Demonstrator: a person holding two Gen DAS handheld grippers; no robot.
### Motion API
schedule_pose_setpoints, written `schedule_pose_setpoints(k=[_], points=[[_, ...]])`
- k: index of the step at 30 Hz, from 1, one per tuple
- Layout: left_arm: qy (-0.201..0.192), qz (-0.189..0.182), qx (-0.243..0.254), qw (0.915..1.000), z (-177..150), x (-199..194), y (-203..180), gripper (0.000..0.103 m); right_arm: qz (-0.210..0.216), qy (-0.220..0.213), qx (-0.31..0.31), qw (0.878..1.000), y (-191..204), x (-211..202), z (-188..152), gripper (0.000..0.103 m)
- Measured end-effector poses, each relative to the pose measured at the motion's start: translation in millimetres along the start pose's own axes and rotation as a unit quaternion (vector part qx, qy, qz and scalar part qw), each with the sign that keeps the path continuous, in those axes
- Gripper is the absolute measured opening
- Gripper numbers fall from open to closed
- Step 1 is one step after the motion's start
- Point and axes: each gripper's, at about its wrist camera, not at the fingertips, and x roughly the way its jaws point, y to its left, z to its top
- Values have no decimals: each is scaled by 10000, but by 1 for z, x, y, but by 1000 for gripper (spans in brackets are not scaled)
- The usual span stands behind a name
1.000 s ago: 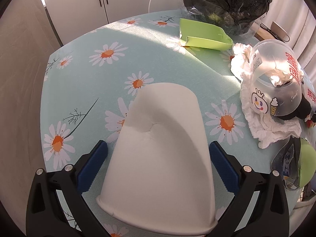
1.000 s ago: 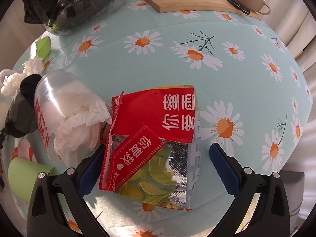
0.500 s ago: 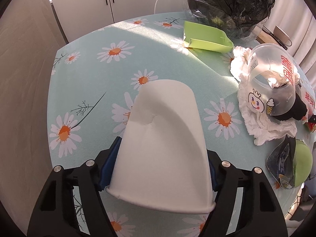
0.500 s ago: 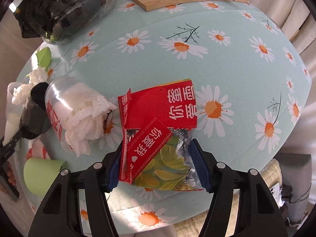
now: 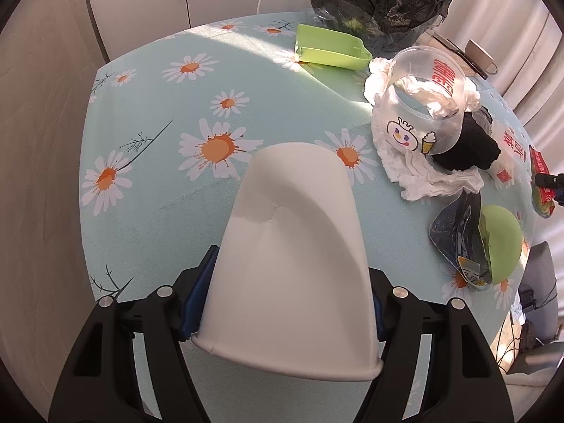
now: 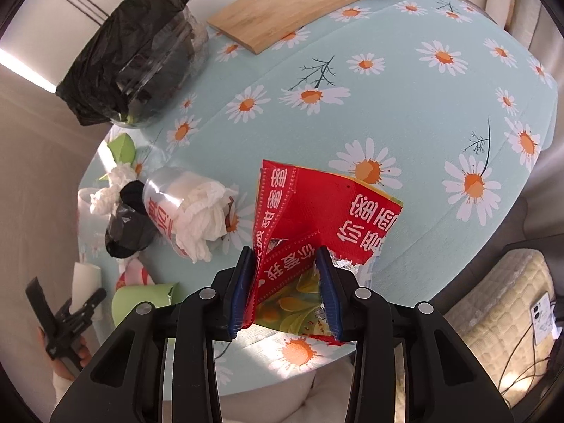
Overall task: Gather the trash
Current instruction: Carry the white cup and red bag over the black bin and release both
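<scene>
Trash half in hand: my left gripper [image 5: 285, 303] clamps white paper cup [image 5: 289, 243]; right gripper [image 6: 287, 289], jaws just closing, pinches red snack wrapper [image 6: 324, 225]. Neither binned yet. Bag-lined bin [image 6: 130, 56] far side; tissue-stuffed clear cup [image 6: 183, 211], green cup [image 5: 500, 243] left on table [image 6: 405, 112].

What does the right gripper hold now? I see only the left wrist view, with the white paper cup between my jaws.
Observer: The right gripper is shut on a red snack wrapper, torn open, foil showing inside.
Operator: Is the wrapper off the table?
Observer: Its far end hangs above the daisy tablecloth; I cannot tell if it touches.
Operator: Where is the bin?
Observer: The clear bin with a black bag stands at the table's far left edge, beside a wooden cutting board with a cleaver on it.
</scene>
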Motion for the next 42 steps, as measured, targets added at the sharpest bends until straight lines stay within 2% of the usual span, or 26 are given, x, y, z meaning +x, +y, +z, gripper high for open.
schedule_pose_setpoints(k=[7,11,14,17,23,27,34,40,42], points=[[54,2,82,10000,4,-15,-9,70,119,-411,-318,9986,19,-44,-2,34],[-105,-191,123,9997,14,-32,-19,70,171,-664,-589,9959,37,-71,-2,34],[-370,-531,21,9979,28,-55,-26,70,267,-868,-801,9926,51,-91,0,34],[-523,-411,274,9974,44,-76,-41,70,233,-1050,-1038,9888,67,-106,3,34],[-672,-571,569,9945,82,-110,-63,70,130,-1261,-1612,9787,103,-122,18,35],[-778,-652,738,9921,111,-118,-74,70,93,-1338,-2021,9701,130,-126,35,35],[-818,-731,840,9904,162,-106,-79,70,344,-1442,-2638,9531,176,-132,78,36],[-865,-752,1000,9884,206,-93,-87,71,459,-1538,-2942,9422,203,-129,120,37],[-904,-879,1088,9860,220,-93,-91,71,571,-1541,-2987,9401,207,-125,136,37]])
